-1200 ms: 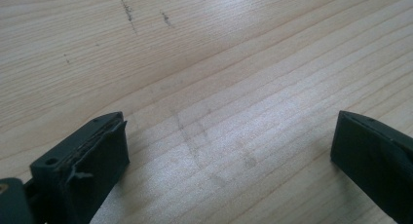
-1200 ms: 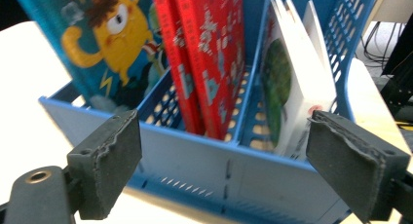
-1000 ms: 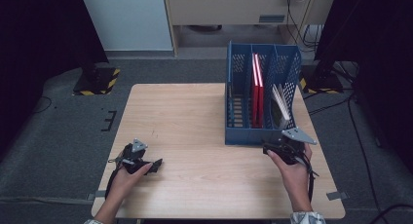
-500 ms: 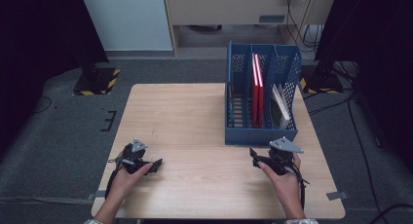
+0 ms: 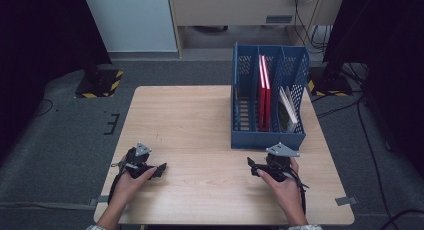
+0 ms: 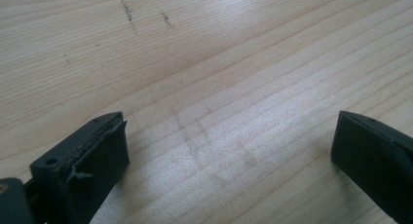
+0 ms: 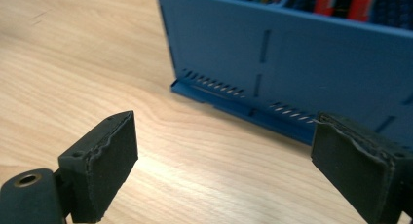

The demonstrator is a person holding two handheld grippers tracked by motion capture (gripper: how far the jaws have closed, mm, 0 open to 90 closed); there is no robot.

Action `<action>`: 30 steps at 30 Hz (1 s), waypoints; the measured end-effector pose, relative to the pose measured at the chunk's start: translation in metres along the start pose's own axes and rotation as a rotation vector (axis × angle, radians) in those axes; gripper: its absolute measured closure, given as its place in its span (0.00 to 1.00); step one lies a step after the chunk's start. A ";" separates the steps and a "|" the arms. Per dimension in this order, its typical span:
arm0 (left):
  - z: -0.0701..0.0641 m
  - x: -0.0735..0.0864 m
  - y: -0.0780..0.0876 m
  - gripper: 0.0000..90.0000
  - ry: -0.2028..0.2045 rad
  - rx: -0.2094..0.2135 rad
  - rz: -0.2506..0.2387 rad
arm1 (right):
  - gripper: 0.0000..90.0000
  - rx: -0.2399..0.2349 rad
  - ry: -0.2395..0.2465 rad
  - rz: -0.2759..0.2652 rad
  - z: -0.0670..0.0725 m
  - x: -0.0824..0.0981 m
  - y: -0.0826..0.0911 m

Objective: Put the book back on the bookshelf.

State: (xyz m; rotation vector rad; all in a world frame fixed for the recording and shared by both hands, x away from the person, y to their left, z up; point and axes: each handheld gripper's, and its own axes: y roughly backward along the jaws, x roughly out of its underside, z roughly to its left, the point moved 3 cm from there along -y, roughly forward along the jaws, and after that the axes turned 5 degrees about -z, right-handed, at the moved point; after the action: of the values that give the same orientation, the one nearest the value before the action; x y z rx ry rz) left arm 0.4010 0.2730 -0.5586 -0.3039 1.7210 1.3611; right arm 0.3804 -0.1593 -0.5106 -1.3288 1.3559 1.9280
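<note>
My right claw [image 5: 256, 166] sits just in front of the blue perforated plastic file rack [image 5: 268, 135], at the right side of the pale wooden table [image 5: 200, 120], jaws spread wide with nothing between them; in the rack's middle slot stand red folders [image 5: 264, 90], a white booklet [image 5: 289, 104] in the right slot; my left claw [image 5: 159, 170] rests near the table's front left, released, empty.

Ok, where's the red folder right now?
In the high view the red folder stands upright in the middle compartment of the blue file rack at the table's right side, with a white book one compartment further right.
</note>
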 end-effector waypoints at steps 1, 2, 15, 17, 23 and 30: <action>0.000 0.000 0.000 0.00 0.000 0.000 0.000 | 0.11 -0.003 0.002 0.002 0.002 0.000 -0.001; 0.000 0.000 0.000 0.00 0.000 0.000 0.000 | 0.11 -0.009 0.008 0.006 0.004 0.000 -0.002; 0.000 0.000 0.000 0.00 0.001 -0.001 0.001 | 0.11 -0.079 0.050 0.038 0.033 0.003 -0.012; -0.001 0.000 0.000 0.00 0.001 0.000 0.002 | 0.11 -0.093 0.053 0.046 0.037 0.004 -0.014; -0.001 0.000 0.000 0.00 0.002 -0.001 0.000 | 0.10 -0.121 0.070 0.081 0.051 0.009 -0.023; -0.001 0.000 0.000 0.00 -0.001 0.000 0.001 | 0.10 -0.153 0.109 0.126 0.071 0.015 -0.041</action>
State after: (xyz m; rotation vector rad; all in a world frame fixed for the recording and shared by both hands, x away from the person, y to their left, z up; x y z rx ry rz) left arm 0.4008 0.2725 -0.5585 -0.3024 1.7211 1.3613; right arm 0.3729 -0.0818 -0.5385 -1.4710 1.3973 2.1067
